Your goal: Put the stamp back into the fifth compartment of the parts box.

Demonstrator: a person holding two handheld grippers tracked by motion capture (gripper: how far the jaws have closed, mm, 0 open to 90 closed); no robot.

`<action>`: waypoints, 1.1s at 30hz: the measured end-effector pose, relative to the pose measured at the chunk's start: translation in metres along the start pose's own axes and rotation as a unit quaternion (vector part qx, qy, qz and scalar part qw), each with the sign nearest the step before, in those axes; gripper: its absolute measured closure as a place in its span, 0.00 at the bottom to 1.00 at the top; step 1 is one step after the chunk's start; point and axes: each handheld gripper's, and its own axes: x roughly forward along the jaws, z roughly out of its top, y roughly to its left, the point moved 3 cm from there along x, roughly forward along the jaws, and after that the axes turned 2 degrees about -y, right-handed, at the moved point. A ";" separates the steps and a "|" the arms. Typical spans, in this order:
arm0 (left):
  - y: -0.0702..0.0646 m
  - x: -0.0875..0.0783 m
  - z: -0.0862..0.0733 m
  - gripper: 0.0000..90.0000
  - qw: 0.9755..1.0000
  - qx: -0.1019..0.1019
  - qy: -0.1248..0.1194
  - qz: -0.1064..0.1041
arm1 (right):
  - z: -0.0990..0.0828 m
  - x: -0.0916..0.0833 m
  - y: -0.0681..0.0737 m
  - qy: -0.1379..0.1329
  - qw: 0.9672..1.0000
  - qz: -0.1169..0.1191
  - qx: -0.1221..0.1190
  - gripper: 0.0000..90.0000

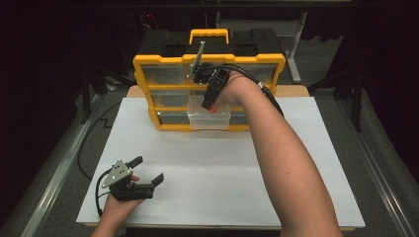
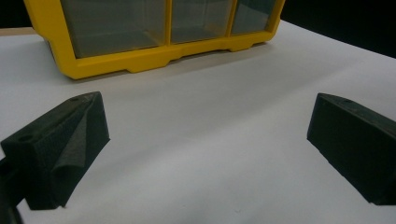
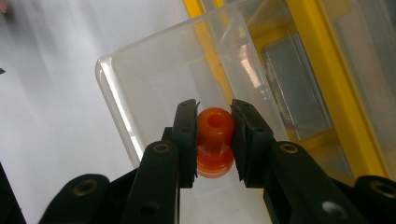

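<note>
A yellow-framed organizer (image 1: 168,91) with clear drawers stands at the back of the white table. One clear drawer (image 1: 209,118) is pulled out from its lower row. My right gripper (image 1: 211,106) hovers over that drawer, pointing down into it, shut on a small orange spool-shaped piece (image 3: 214,140) with a hole through its top; the drawer (image 3: 154,84) lies just beneath it. At the front left of the table my left gripper (image 1: 146,170) rests in a hand, open with nothing between its jaws. The left gripper (image 2: 205,140) faces the organizer's (image 2: 140,58) bottom row across bare table.
The white tabletop (image 1: 207,168) spreads between the organizer and the front edge. A black cable (image 1: 86,148) runs off the table's left side. A yellow handle (image 1: 209,34) tops the organizer. Dark floor and metal frame legs surround the table.
</note>
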 end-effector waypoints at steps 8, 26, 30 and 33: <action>0.000 0.000 0.000 0.00 1.000 -0.001 0.000 0.000 | 0.002 -0.010 -0.003 -0.032 0.999 0.011 0.014 0.42; 0.001 0.001 -0.001 0.00 1.000 0.001 0.005 0.003 | -0.029 -0.036 0.008 -0.017 1.000 -0.004 0.021 0.30; 0.000 0.003 -0.001 0.00 1.000 0.004 0.009 0.001 | -0.040 -0.039 0.009 -0.015 1.000 -0.005 0.027 0.29; 0.000 0.003 -0.001 0.00 1.000 0.004 0.009 0.001 | -0.049 -0.042 0.011 -0.015 0.999 -0.008 0.032 0.28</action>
